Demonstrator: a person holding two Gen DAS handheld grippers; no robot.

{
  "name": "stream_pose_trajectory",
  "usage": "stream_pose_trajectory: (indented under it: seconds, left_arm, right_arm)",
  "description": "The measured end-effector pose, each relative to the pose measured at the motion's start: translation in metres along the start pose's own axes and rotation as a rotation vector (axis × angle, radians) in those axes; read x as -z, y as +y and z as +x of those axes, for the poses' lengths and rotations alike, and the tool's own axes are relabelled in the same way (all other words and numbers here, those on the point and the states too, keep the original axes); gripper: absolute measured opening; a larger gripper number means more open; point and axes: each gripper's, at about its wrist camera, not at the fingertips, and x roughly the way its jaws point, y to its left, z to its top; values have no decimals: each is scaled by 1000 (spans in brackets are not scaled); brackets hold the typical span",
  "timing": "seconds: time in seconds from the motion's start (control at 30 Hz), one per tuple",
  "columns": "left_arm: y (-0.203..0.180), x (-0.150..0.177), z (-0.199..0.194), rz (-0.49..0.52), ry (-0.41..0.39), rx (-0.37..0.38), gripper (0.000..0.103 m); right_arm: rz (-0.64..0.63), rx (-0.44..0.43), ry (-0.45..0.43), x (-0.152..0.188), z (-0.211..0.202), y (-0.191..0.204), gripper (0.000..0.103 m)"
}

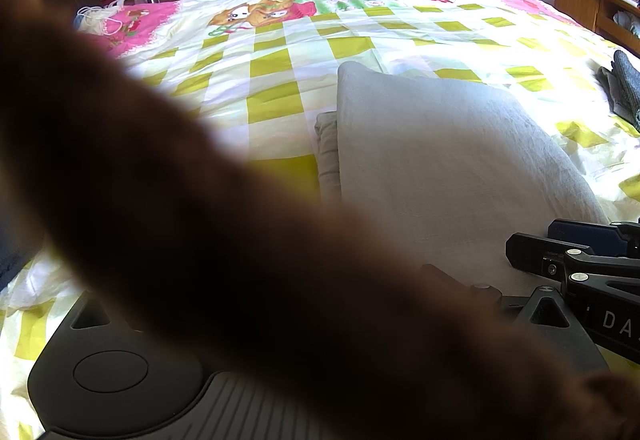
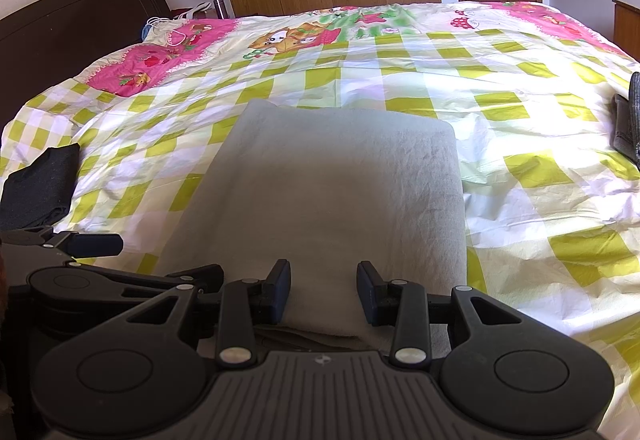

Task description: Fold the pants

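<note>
Pants (image 2: 332,192) lie folded into a grey rectangle on the checked bedspread (image 2: 540,200), near our edge of the bed. Going from the left, a dark folded garment (image 2: 38,184) sits at the bed's edge, well apart from them. Next comes our left gripper (image 2: 96,244), reaching in beside the pants; its fingers are mostly out of sight, so we cannot tell whether they are parted or closed. Our right gripper (image 2: 323,292) hovers over the near edge with its jaws apart, holding nothing. Far right lies another dark garment (image 2: 628,120).

We judge the cloth soft, light and limp, so it would sag unless pinched through all layers at a folded edge or corner.

The left wrist view is largely blocked by a blurred brown shape (image 1: 240,240), yet it alone shows the stacked layers (image 1: 326,148) along the pants' left side.
</note>
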Motion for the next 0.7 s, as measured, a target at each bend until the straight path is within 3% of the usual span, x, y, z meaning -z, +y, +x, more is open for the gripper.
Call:
stream_pose_trajectory:
  seconds: [0.7]
  left_arm:
    - [0,-1,0,5,11,-11,103]
  right_arm:
    - [0,4,3,3,-2,2,50]
